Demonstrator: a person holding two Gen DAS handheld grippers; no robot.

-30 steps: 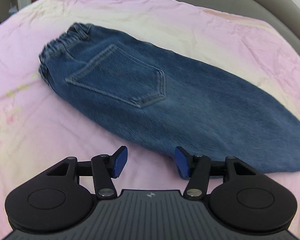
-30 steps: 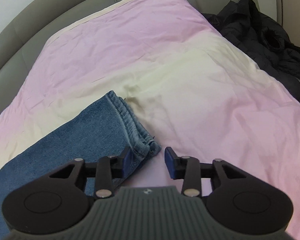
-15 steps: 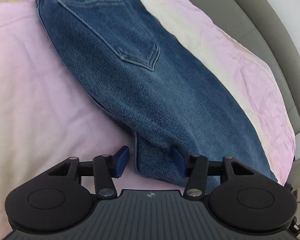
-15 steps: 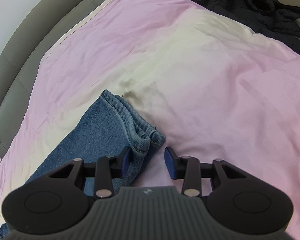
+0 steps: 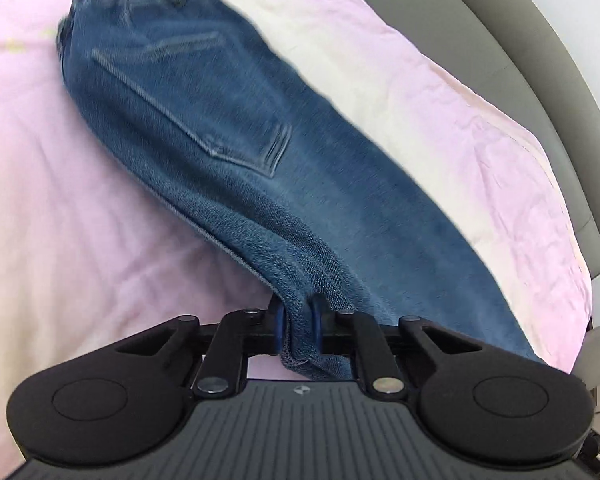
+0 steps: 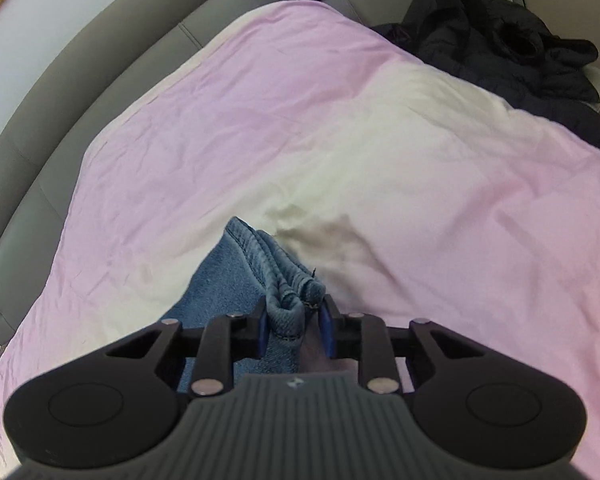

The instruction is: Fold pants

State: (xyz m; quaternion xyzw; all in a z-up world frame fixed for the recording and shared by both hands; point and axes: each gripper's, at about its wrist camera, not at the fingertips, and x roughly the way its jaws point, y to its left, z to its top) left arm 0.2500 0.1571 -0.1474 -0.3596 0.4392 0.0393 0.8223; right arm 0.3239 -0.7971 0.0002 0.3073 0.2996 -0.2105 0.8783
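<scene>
Blue denim pants (image 5: 236, 152) lie folded lengthwise on a pink and cream bed sheet (image 5: 80, 240), back pocket up, elastic waistband at the far end. My left gripper (image 5: 298, 326) is shut on the near side edge of the pants, partway along the leg. In the right wrist view the leg hems (image 6: 276, 276) bunch between the fingers of my right gripper (image 6: 296, 326). Its jaws are narrowed around the hem, but a gap shows beside the right pad (image 6: 327, 330).
A grey padded headboard (image 6: 60, 92) curves around the far side of the bed. A black puffy jacket (image 6: 508, 48) lies at the bed's far right corner. The sheet (image 6: 420, 184) spreads wide beyond the hems.
My left gripper has closed on the pants edge. My right gripper has moved forward over the hems and its jaws have narrowed around them.
</scene>
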